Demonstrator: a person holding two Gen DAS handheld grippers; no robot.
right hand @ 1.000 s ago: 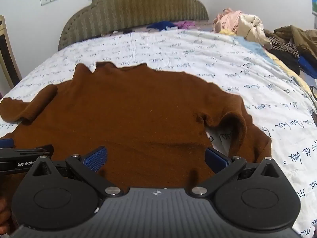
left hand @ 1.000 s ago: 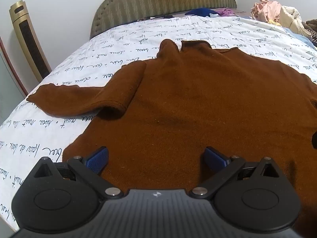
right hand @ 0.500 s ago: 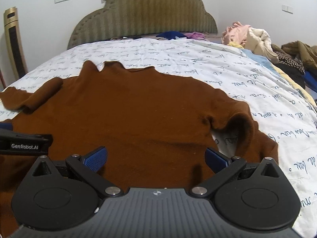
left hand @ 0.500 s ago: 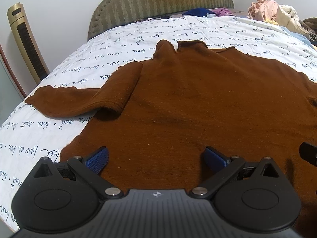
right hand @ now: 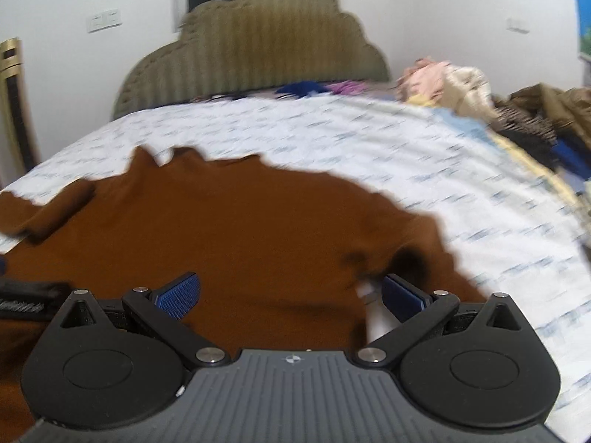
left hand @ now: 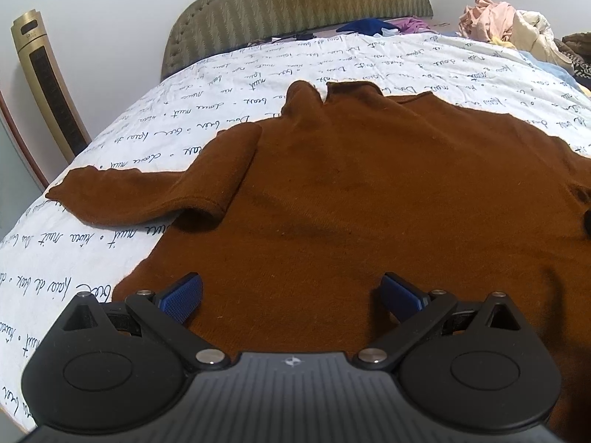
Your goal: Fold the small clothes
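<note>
A brown long-sleeved sweater [left hand: 369, 192] lies spread flat on the bed, collar toward the headboard. Its left sleeve [left hand: 147, 192] stretches out to the left. In the right wrist view the sweater [right hand: 240, 229] fills the middle and its right sleeve [right hand: 417, 243] is bunched and folded back. My left gripper [left hand: 291, 295] is open and empty, low over the sweater's hem. My right gripper [right hand: 291, 293] is open and empty over the hem's right part, its right finger near the bunched sleeve. The right wrist view is motion-blurred.
The bed has a white sheet with script print [left hand: 258, 85] and a padded olive headboard [left hand: 295, 3]. A pile of clothes [left hand: 509, 22] lies at the far right of the bed. A gold tower fan [left hand: 48, 85] stands left of the bed. The left gripper's body [right hand: 26, 297] shows at the right wrist view's left edge.
Both grippers have moved back toward the hem and lower over the sweater. The right gripper has swung right and is moving fast. Both stay open.
</note>
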